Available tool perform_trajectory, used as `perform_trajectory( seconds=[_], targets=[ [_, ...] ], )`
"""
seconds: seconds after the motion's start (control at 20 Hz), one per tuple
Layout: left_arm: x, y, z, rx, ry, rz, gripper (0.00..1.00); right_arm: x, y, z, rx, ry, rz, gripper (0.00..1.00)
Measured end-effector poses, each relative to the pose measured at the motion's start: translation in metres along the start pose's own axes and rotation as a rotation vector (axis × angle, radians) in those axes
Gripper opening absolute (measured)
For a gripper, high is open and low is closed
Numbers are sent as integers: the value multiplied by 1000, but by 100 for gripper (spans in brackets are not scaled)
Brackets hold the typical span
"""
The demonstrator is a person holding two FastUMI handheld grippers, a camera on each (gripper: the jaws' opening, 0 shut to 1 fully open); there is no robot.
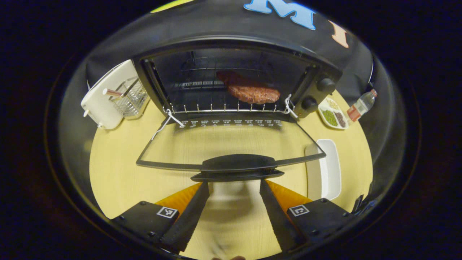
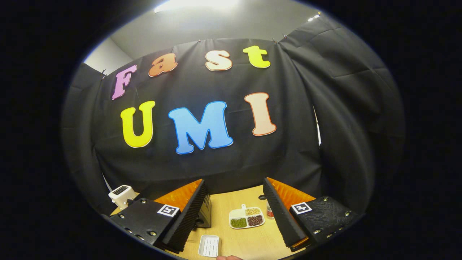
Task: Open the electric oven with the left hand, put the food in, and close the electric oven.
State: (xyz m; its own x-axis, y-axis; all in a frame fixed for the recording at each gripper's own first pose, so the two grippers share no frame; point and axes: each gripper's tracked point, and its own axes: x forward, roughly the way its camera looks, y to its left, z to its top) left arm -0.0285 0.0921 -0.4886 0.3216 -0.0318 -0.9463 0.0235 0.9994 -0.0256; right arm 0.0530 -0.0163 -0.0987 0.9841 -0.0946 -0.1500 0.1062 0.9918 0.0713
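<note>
Toaster (image 1: 104,97), white, sits at the upper left of the left gripper view with a small wire basket (image 1: 131,97) just beside it on the pale wooden table (image 1: 119,169). Right of them, filling the upper middle, stands the black oven (image 1: 234,77), its glass door (image 1: 231,144) swung down flat toward the camera. Inside, on the wire rack (image 1: 223,107), lies the food (image 1: 252,92), a brown-red slab right of centre in the cavity. The door's black handle (image 1: 238,167) sits in the lower middle of the frame, just ahead of the left gripper (image 1: 234,187); its fingers are spread apart, one either side of the handle's width, and grip nothing. Whether the tips touch the handle I cannot tell. Further right lie a white rectangular tray (image 1: 330,169), a divided dish of beans (image 1: 334,113) beyond it, and a bottle (image 1: 361,104) with a red label at the right edge.

In the right gripper view, a white toaster (image 2: 121,195) shows at lower left. The right gripper (image 2: 234,216) is raised above the table, fingers spread, empty. Between them, low in the frame, are the white tray (image 2: 209,245) and the divided dish (image 2: 247,218).
</note>
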Motion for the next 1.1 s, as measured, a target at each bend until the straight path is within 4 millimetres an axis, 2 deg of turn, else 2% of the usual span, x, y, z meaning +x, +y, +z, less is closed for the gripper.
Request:
perform_trajectory(
  seconds=[0.2, 0.55, 0.6, 0.65, 0.75, 0.8, 0.95, 1.0, 1.1],
  targets=[
    [-17, -2, 14, -14, -56, -21, 96, 1, 6, 0, -7, 0, 15, 97],
    [-29, -3, 33, -34, -119, -31, 96, -2, 5, -2, -22, 6, 2, 97],
    [-31, -1, 36, -37, -135, -18, 92, -2, 5, -3, -20, 8, -2, 97],
    [-33, 1, 40, -38, -156, -10, 99, -3, 4, -3, -19, 13, -7, 97],
    [-39, 3, 47, -45, -182, -5, 92, -3, 1, -5, -18, 19, -14, 97],
    [-43, 4, 49, -55, -192, -1, 92, -3, 2, -5, -19, 20, -13, 97],
    [-63, 15, 60, -60, -257, 53, 99, -5, -1, -6, -32, 25, -13, 97],
    [-72, 21, 66, -49, -305, 93, 93, -6, -3, -6, -38, 22, -15, 97],
    [-103, 20, 86, -27, -431, 124, 100, -6, -7, -4, -56, 20, -17, 97]
  ],
)
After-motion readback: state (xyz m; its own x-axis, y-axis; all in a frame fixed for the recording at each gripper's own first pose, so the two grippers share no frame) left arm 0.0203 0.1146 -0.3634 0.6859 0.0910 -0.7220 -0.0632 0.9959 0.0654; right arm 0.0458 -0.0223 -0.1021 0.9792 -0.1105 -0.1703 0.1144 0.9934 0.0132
